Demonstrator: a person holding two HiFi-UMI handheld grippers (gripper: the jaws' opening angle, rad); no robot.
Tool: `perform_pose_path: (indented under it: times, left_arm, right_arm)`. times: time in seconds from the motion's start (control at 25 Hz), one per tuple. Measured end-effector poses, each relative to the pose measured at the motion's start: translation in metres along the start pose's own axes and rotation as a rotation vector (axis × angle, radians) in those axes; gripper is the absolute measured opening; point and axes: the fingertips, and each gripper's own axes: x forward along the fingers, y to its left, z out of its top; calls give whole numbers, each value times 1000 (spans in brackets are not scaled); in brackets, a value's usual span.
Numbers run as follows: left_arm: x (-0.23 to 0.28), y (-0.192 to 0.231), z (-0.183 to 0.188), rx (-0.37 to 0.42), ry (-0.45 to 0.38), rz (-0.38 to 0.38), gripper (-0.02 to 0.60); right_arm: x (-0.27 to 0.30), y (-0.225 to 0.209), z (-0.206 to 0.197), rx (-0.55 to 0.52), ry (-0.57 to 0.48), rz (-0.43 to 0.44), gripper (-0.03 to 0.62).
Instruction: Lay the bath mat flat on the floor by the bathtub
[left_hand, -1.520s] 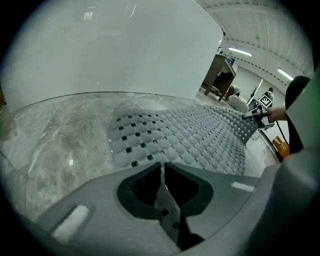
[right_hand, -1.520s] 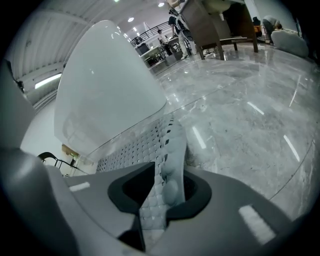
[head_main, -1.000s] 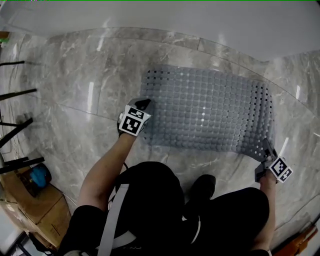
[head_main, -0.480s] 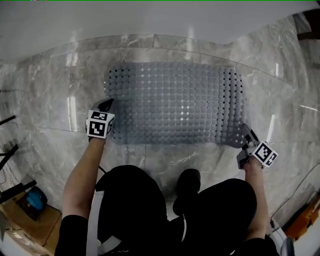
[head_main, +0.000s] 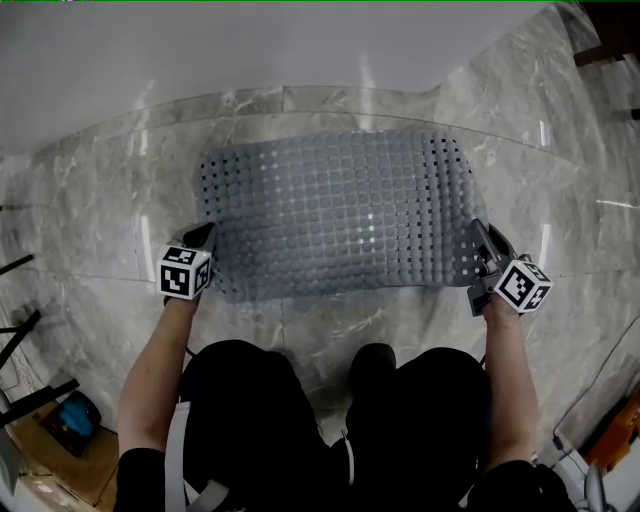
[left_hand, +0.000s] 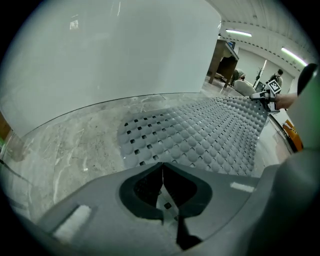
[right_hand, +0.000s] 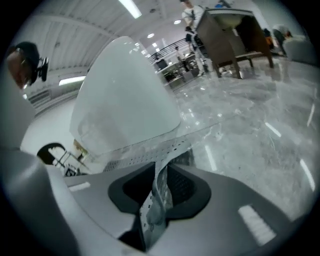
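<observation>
While the left hand-held gripper (head_main: 203, 235) and right hand-held gripper (head_main: 478, 236) clamp its near corners, the bath mat (head_main: 335, 215) lies beside the bathtub (head_main: 200, 60).
Grey flexible rectangle, domed texture, perforated ends, on veined marble floor (head_main: 100, 200); the right jaws have just been closing on the mat's lifted edge.

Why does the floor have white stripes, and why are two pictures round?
Head view: lights glare off the glossy floor as streaks. Left gripper view: the wide lens bends the tub, darkens corners. Right gripper view: same, and the mat nearest the lens blurs.
</observation>
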Motion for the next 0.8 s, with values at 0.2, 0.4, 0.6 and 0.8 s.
perform_pose_path:
  times: [0.2,0.4,0.6,0.8]
  left_arm:
    - [4,-5,-8,-19,3,-15,11]
    - [10,-9,-9,-37,-2,-28,9]
    - [14,-9,-6,-28,-2,-34,9]
    - [14,-9,-7,-37,0,-40,9]
  right_arm:
    - [-14,45,-10,-212,82,110,28]
    - [-23,14,-28,-125,108,22,31]
    - [-22,-73,-51,133,117,-190,125]
    - [-33,-90,-15,127,-73,-269,132]
